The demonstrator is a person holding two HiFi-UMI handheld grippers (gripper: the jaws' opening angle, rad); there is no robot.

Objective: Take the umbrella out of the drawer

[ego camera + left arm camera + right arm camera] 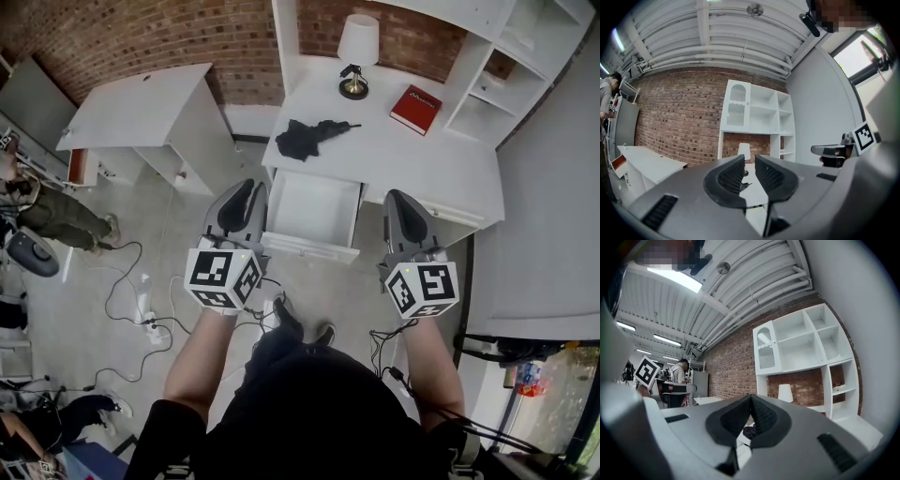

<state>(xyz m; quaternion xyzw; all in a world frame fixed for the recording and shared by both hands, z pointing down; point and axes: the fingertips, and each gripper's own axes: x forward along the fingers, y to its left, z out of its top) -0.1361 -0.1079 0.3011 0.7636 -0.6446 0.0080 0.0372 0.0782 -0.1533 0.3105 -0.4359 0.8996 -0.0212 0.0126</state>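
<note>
Nearest us were the wearer's forearms, reaching toward the open drawer with a gripper in each hand. The left gripper hung level right beside the drawer's left side. In its own view we saw its jaws a narrow gap apart, with nothing between them. The right gripper hung level to the right of the drawer, a little apart from it. Its jaws met at the tips and held nothing. The drawer stood pulled out from a white desk, and we could see its pale inside. The black umbrella lay folded on the desk just behind the drawer, toward its left end, outside it and clear of both grippers. Farther behind the drawer a lamp with a white shade stood upright near the brick wall. A red book lay flat behind the drawer and to its right, well apart from the umbrella. White shelves rose farther right of the drawer. A second desk stood well to the drawer's left. On the floor before the drawer's front we made out the wearer's shoes. Dark cables trailed to the left of these. Far left of the drawer, at the edge of the head view, another person showed partly.
</note>
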